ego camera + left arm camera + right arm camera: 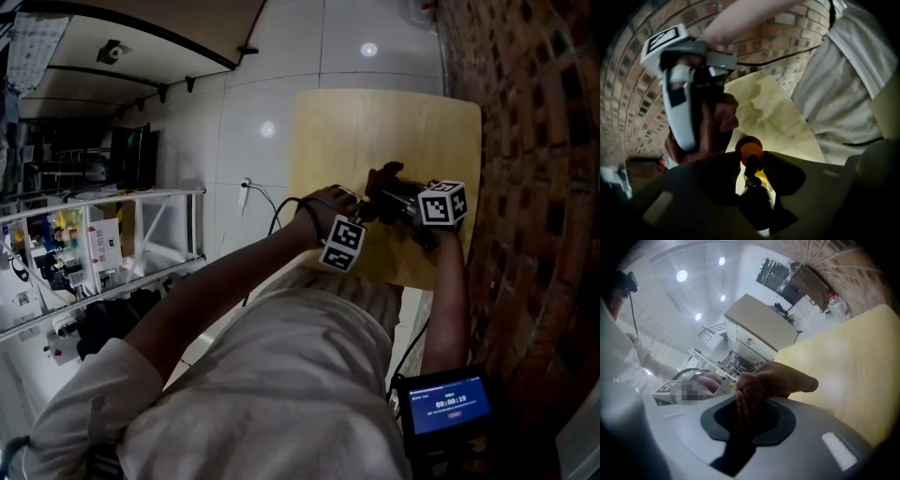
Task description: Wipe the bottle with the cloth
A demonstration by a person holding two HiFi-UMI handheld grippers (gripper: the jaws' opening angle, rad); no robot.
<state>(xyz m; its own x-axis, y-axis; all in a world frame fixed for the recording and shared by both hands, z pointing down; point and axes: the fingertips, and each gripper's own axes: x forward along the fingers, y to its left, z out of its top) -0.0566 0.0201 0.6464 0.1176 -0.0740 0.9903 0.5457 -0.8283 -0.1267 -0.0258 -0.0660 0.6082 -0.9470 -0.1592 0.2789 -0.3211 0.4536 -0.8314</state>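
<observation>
Two grips hold: the left gripper [751,169] clamps the bottle [749,149], low centre of its view, over the table [394,122]; the right gripper [751,411] pinches the cloth [780,378]. Wiping seems in hand; next the cloth must press along the bottle's side.

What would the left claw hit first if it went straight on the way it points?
Pointing down with the bottle clamped in it, the left claw would most likely meet the wooden table first; depth is hard to judge.
</observation>
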